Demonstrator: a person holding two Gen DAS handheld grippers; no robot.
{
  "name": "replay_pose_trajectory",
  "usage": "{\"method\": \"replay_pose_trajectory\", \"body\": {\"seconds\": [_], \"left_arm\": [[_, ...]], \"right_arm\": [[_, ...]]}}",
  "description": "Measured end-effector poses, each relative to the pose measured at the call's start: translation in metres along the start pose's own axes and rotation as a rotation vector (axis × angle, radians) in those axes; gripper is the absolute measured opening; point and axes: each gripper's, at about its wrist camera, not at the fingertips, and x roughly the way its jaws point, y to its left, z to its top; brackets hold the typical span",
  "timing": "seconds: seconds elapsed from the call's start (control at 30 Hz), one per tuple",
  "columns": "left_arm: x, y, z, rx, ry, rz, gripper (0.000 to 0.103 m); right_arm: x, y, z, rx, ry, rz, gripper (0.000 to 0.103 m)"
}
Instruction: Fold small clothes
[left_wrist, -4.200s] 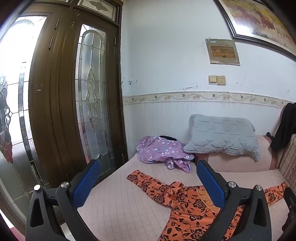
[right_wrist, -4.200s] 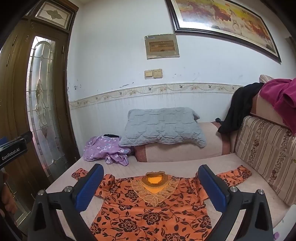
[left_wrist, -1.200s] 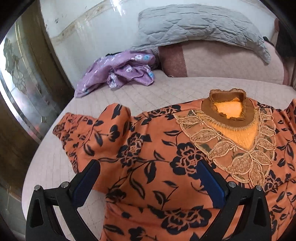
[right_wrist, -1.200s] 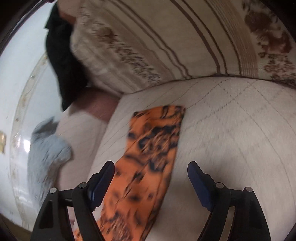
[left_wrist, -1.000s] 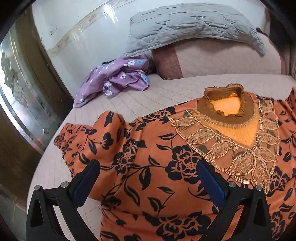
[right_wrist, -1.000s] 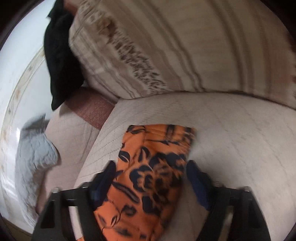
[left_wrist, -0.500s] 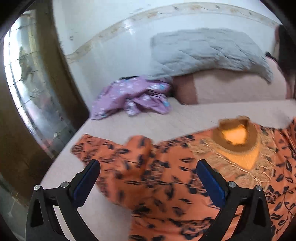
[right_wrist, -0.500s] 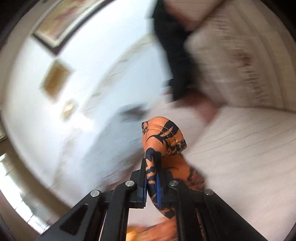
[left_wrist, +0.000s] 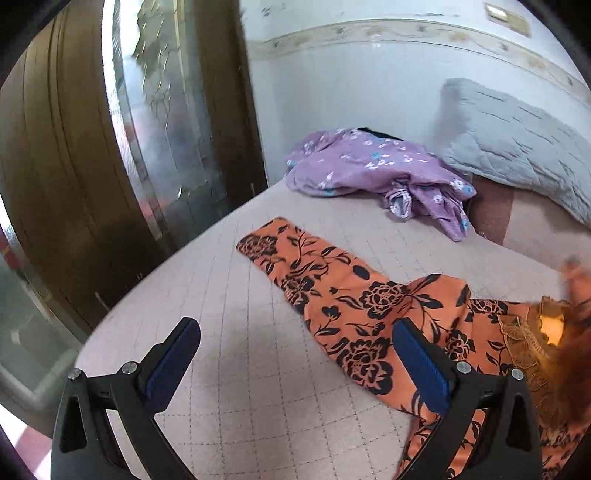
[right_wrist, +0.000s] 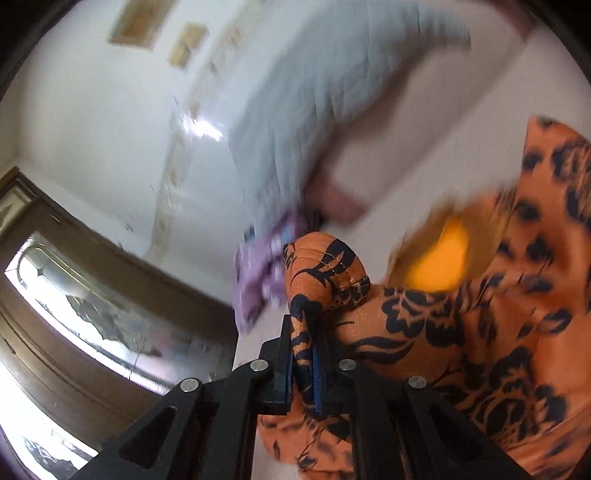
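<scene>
Two grippers are in your hands; your right gripper has its jaws pressed together on a fold of the orange floral blouse, the blue pads pinching the cuff end of one sleeve, which bulges out above the fingertips; that view is blurred, so finer detail of the grip cannot be read; the jaws closed on this cloth within the last moments and the fabric sits between them now; your left gripper has its jaws spread wide and holds nothing; it hangs above the quilted mattress, with bare mattress beneath its left finger and the blouse body under its right finger; whether that finger touches the cloth cannot be told; the blouse lies flat on the mattress, its other sleeve stretched out toward the wooden door; the lace collar shows at the right edge of the left view; a crumpled purple floral garment lies further back, near the wall and just beside a grey quilted pillow, well apart from the blouse
</scene>
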Motion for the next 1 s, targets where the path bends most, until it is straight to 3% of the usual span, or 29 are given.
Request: {"method": "replay_pose_trajectory", "body": {"seconds": [0.03, 0.07, 0.1, 0.13, 0.17, 0.23, 0.3, 0.37, 0.47, 0.53, 0.77, 0.83, 0.9, 1.0], "left_arm": [[0.003, 0.004, 0.000, -0.012, 0.011, -0.010, 0.103], [0.004, 0.007, 0.000, -0.016, 0.015, -0.017, 0.103], [0.005, 0.008, 0.000, -0.018, 0.018, -0.021, 0.103], [0.005, 0.007, 0.000, -0.017, 0.017, -0.023, 0.103], [0.005, 0.006, 0.000, -0.014, 0.013, -0.026, 0.103], [0.003, 0.003, -0.001, -0.003, 0.004, -0.048, 0.103], [-0.002, -0.003, -0.001, 0.020, -0.005, -0.072, 0.103], [-0.005, -0.014, -0.002, 0.047, -0.012, -0.094, 0.103], [-0.006, -0.030, -0.006, 0.068, 0.008, -0.166, 0.103], [-0.007, -0.045, -0.011, 0.103, 0.020, -0.188, 0.103], [-0.006, -0.109, -0.041, 0.277, 0.081, -0.285, 0.102], [-0.003, -0.124, -0.049, 0.315, 0.097, -0.291, 0.099], [0.000, -0.134, -0.054, 0.345, 0.108, -0.289, 0.089], [0.012, -0.146, -0.064, 0.370, 0.153, -0.280, 0.087]], "right_arm": [[0.020, -0.003, -0.011, 0.030, 0.053, -0.004, 0.016], [0.032, -0.004, -0.021, 0.056, 0.108, -0.017, 0.035], [0.037, -0.003, -0.039, 0.074, 0.155, -0.026, 0.070], [0.041, -0.006, -0.046, 0.090, 0.185, -0.013, 0.085], [0.038, -0.003, -0.053, 0.095, 0.193, 0.010, 0.093], [0.025, 0.005, -0.054, 0.029, 0.179, 0.055, 0.093], [0.008, 0.011, -0.046, -0.088, 0.148, 0.024, 0.091], [-0.013, 0.013, -0.040, -0.166, 0.106, -0.037, 0.089], [-0.056, 0.001, -0.017, -0.263, 0.078, -0.175, 0.066], [-0.075, -0.014, -0.005, -0.322, 0.091, -0.293, 0.059], [-0.115, -0.089, 0.020, -0.289, 0.119, -0.483, 0.055], [-0.121, -0.111, 0.026, -0.255, 0.121, -0.493, 0.055], [-0.119, -0.124, 0.032, -0.220, 0.126, -0.507, 0.054], [-0.109, -0.125, 0.038, -0.242, 0.135, -0.476, 0.054]]}}
